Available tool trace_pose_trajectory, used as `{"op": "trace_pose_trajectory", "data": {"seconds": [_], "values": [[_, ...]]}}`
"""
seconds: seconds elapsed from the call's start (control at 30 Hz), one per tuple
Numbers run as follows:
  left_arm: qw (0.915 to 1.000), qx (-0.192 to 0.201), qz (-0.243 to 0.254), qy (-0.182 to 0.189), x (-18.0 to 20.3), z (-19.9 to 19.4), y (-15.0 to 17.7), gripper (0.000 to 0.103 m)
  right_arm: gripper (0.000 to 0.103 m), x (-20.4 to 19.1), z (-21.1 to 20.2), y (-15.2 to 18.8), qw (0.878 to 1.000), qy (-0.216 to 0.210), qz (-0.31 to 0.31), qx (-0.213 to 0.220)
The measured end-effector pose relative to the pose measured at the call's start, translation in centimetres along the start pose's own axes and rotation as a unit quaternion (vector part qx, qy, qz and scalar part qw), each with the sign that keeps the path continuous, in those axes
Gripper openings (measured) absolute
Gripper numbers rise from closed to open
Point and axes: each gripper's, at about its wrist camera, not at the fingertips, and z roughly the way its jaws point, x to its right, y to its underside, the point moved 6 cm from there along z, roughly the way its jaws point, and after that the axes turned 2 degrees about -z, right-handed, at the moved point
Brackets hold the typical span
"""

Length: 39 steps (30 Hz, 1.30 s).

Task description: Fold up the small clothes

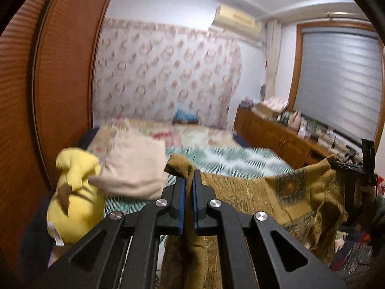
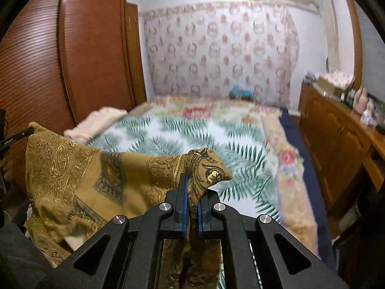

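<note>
Both claws clamped tight on the same gold patterned cloth (image 2: 79, 168). Left gripper (image 1: 189, 175) pinching one bunched corner at lower centre of the left wrist view, fabric poking up past the blue pads (image 1: 181, 197). Right gripper (image 2: 191, 180) doing the same at lower centre of its own view, jaws nearly closed on a paisley corner. Cloth strung between the two, sagging over the near edge of the leaf-print bed (image 2: 192, 132). Yellow plush toy (image 1: 74, 192) at lower left, beside a cream pillow (image 1: 134, 163).
</note>
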Motion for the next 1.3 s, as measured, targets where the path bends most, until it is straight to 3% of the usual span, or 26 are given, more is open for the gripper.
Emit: {"op": "trace_pose_trajectory", "data": {"seconds": [0.33, 0.53, 0.63, 0.73, 0.77, 0.83, 0.9, 0.93, 1.07, 1.13, 1.2, 1.3], "values": [[0.9960, 0.087, 0.014, 0.015, 1.7, -4.0, -5.6, 0.006, 0.005, -1.8, -8.8, -4.4, 0.994, 0.009, -0.032, 0.102], [0.9938, 0.107, 0.032, -0.001, 1.0, -1.6, -10.5, 0.006, 0.005, -1.6, -10.0, -7.9, 0.990, 0.016, -0.053, 0.132], [0.9937, 0.098, 0.045, -0.028, 0.4, 2.2, -13.3, 0.006, 0.005, -0.6, -7.3, -10.7, 0.990, 0.024, -0.058, 0.127], [0.9919, 0.086, 0.063, -0.069, -0.9, 7.9, -15.6, 0.006, 0.005, 0.2, -2.0, -13.4, 0.990, 0.052, -0.066, 0.109], [0.9923, 0.072, 0.067, -0.075, -1.4, 9.9, -15.8, 0.006, 0.005, 0.8, 0.6, -14.4, 0.991, 0.068, -0.059, 0.098], [0.9936, 0.007, 0.062, -0.094, -3.7, 15.8, -15.5, 0.017, 0.006, 1.4, 6.4, -15.5, 0.994, 0.086, -0.030, 0.054], [0.9952, -0.031, 0.046, -0.080, -5.3, 19.3, -14.3, 0.022, 0.022, 2.5, 12.3, -14.9, 0.993, 0.117, -0.005, -0.012], [0.9944, -0.045, 0.042, -0.086, -6.1, 20.6, -13.4, 0.033, 0.031, 3.2, 14.3, -14.2, 0.990, 0.135, 0.007, -0.033], [0.9946, -0.065, 0.046, -0.066, -6.0, 21.2, -9.9, 0.052, 0.044, 3.6, 18.2, -10.3, 0.987, 0.144, 0.035, -0.069], [0.9945, -0.078, 0.044, -0.056, -5.7, 21.1, -8.2, 0.068, 0.051, 2.8, 18.6, -8.8, 0.988, 0.134, 0.030, -0.072], [0.9943, -0.089, 0.038, -0.046, -5.0, 20.5, -6.6, 0.074, 0.052, 2.2, 18.7, -7.1, 0.988, 0.126, 0.024, -0.083], [0.9935, -0.101, 0.032, -0.042, -4.3, 19.5, -4.8, 0.074, 0.052, 1.9, 17.1, -4.1, 0.990, 0.108, 0.023, -0.090]]}}
